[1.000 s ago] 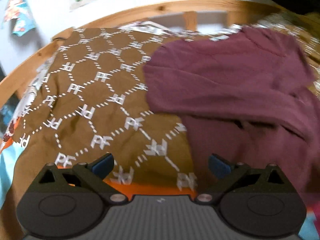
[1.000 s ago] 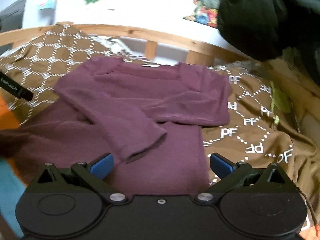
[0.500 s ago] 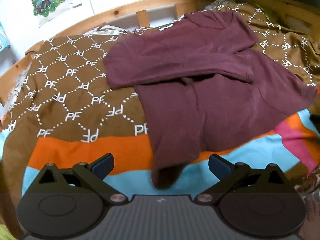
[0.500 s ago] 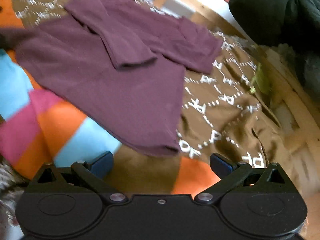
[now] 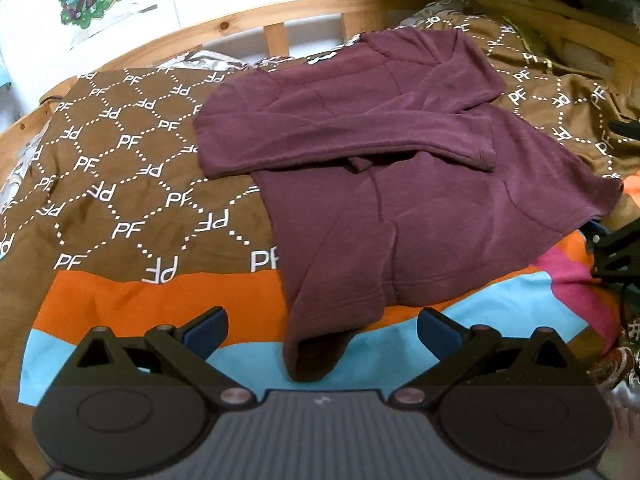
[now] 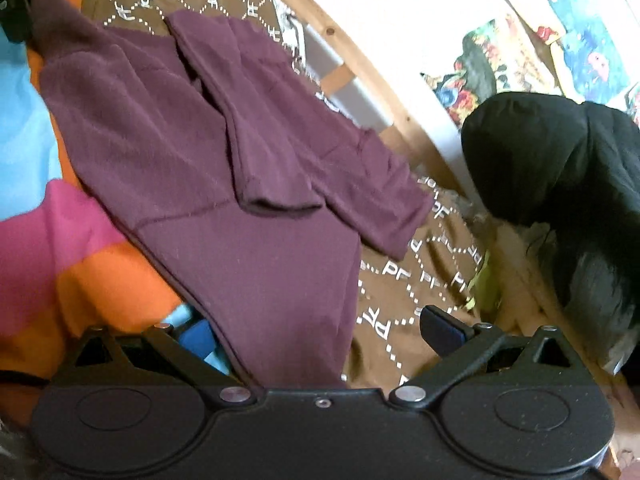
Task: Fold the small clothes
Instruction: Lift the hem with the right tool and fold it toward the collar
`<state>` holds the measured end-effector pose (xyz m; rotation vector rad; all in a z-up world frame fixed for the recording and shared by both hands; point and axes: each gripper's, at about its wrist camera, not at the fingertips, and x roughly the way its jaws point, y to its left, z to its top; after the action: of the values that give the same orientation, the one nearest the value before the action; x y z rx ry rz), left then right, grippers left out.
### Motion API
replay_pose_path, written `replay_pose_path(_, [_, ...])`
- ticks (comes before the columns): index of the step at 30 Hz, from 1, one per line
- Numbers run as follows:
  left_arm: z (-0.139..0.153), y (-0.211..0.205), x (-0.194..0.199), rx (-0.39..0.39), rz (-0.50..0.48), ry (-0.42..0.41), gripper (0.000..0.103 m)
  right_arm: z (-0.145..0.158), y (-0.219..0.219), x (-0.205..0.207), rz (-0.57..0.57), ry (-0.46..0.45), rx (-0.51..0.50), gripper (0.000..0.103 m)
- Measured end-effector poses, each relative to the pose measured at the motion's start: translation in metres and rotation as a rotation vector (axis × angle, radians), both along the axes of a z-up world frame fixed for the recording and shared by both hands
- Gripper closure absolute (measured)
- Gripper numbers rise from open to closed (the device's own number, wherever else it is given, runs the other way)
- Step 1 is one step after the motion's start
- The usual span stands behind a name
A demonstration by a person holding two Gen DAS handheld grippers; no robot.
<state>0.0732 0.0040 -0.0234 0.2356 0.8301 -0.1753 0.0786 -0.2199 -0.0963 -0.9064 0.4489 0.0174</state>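
A maroon long-sleeved sweater (image 5: 420, 208) lies flat on the bed, front up, with both sleeves folded across its chest. My left gripper (image 5: 322, 332) is open, and the sweater's near left hem corner (image 5: 316, 352) sits between its blue-padded fingers. In the right wrist view the sweater (image 6: 240, 200) runs diagonally. My right gripper (image 6: 320, 334) is also open, and the other hem corner lies between its fingers, partly covering the left pad (image 6: 198, 338). The right gripper's body (image 5: 616, 256) shows at the right edge of the left wrist view.
A brown blanket printed with "PF" (image 5: 120, 160) covers the far half of the bed, over an orange, blue and pink cover (image 5: 160, 300). A wooden bed rail (image 5: 280, 12) runs behind. A black garment (image 6: 560, 180) is heaped at the right.
Both grippers have drawn back from over the folded sleeves to the sweater's near hem, one at each corner. The right wrist view has tilted. Both stay open; the sweater has not moved.
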Motion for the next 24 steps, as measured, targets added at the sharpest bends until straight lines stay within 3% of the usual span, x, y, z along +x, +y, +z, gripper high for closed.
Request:
replay_pose_path(2, [-0.002, -0.002, -0.001, 0.005, -0.012, -0.003, 0.001, 0.001, -0.003, 0.000, 0.007, 0.004, 0.022, 0.006])
replay_pose_path(4, [-0.004, -0.006, -0.001, 0.011, -0.023, -0.004, 0.001, 0.002, -0.003, -0.002, 0.018, 0.013, 0.040, 0.017])
replay_pose_path(8, [-0.005, -0.011, -0.005, 0.027, -0.052, -0.020, 0.001, 0.008, 0.004, -0.005, 0.067, 0.067, 0.090, 0.054])
replay_pose_path(10, [-0.005, -0.014, -0.007, 0.041, -0.064, -0.035, 0.001, 0.009, 0.010, -0.005, 0.100, 0.102, 0.109, 0.059])
replay_pose_path(14, [-0.005, -0.019, -0.011, 0.087, -0.079, -0.072, 0.001, 0.008, 0.022, -0.007, 0.162, 0.140, 0.084, 0.089])
replay_pose_path(17, [-0.005, -0.020, -0.013, 0.104, -0.087, -0.088, 0.001, 0.017, 0.025, -0.006, 0.169, 0.141, 0.126, 0.096])
replay_pose_path(24, [-0.015, -0.023, -0.010, 0.142, -0.101, -0.072, 0.001, 0.060, 0.012, 0.017, 0.083, 0.135, 0.362, 0.096])
